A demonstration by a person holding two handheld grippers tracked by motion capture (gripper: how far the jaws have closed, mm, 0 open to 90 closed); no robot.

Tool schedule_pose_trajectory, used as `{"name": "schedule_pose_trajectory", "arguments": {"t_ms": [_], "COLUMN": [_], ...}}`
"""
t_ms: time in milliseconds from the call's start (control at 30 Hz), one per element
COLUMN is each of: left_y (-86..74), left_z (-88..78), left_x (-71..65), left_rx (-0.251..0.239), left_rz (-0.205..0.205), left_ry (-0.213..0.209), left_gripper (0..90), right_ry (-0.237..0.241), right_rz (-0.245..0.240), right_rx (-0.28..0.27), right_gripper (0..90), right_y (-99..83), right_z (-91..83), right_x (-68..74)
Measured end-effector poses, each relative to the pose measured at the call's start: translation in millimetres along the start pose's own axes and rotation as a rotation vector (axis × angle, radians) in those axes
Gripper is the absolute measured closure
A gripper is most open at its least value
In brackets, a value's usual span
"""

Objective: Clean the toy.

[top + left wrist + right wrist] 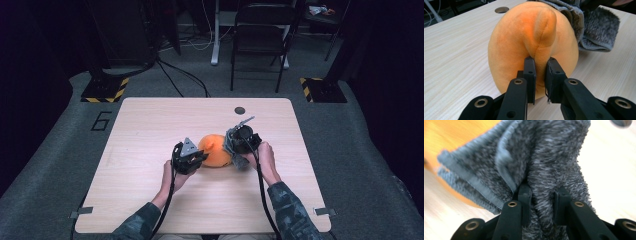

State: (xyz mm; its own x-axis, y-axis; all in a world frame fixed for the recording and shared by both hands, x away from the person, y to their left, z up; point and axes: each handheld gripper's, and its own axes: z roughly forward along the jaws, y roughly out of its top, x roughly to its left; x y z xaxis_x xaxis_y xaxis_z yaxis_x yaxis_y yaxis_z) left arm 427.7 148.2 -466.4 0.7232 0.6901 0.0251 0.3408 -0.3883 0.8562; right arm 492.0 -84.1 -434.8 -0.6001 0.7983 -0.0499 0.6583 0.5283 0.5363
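An orange plush toy [214,150] lies at the middle of the wooden table [150,130]. In the left gripper view the orange plush toy [524,42] is round, with a raised seam ridge. My left gripper [541,75] is shut on a fold of that plush along its seam, at its left side in the high view [195,160]. A grey fuzzy cloth [544,157] with a ribbed hem drapes against the toy's right side. My right gripper [543,195] is shut on this cloth, pinching a bunch of it, just right of the toy [240,145].
A round cable hole [240,110] is set in the table near its far edge. Beyond the table stand a black folding chair [260,40] and floor stands with yellow-black tape [105,90]. Wide bare wood lies left and right of the hands.
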Motion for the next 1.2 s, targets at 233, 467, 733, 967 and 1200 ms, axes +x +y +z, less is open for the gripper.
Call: {"name": "schedule_pose_trajectory", "arguments": {"t_ms": [233, 467, 733, 967, 1200], "left_y": [0.0, -0.8, -2.2, -2.3, -0.4], "left_z": [-0.5, -1.0, -1.2, -1.1, 0.8], "left_x": [1.3, 3.0, 7.2, 6.8, 3.5], "left_rx": [0.001, -0.002, -0.018, -0.010, 0.051], "left_rz": [0.003, -0.007, -0.032, -0.025, 0.018], "left_ry": [-0.001, 0.004, 0.010, 0.010, 0.031], "left_gripper": [79.9, 79.7, 79.1, 75.9, 53.6], "right_ry": [-0.026, -0.015, -0.036, 0.006, -0.008], "right_rz": [0.023, 0.041, 0.024, -0.051, 0.006], "right_rx": [0.085, 0.137, 0.008, -0.029, -0.049], "right_gripper": [73.0, 72.7, 72.7, 73.0, 73.0], "right_y": [-11.9, -19.2, -3.0, 6.8, 2.8], "right_z": [26.4, 45.8, -5.4, -14.8, 1.3], "right_x": [-11.3, -12.9, -14.4, 8.8, -2.5]}}
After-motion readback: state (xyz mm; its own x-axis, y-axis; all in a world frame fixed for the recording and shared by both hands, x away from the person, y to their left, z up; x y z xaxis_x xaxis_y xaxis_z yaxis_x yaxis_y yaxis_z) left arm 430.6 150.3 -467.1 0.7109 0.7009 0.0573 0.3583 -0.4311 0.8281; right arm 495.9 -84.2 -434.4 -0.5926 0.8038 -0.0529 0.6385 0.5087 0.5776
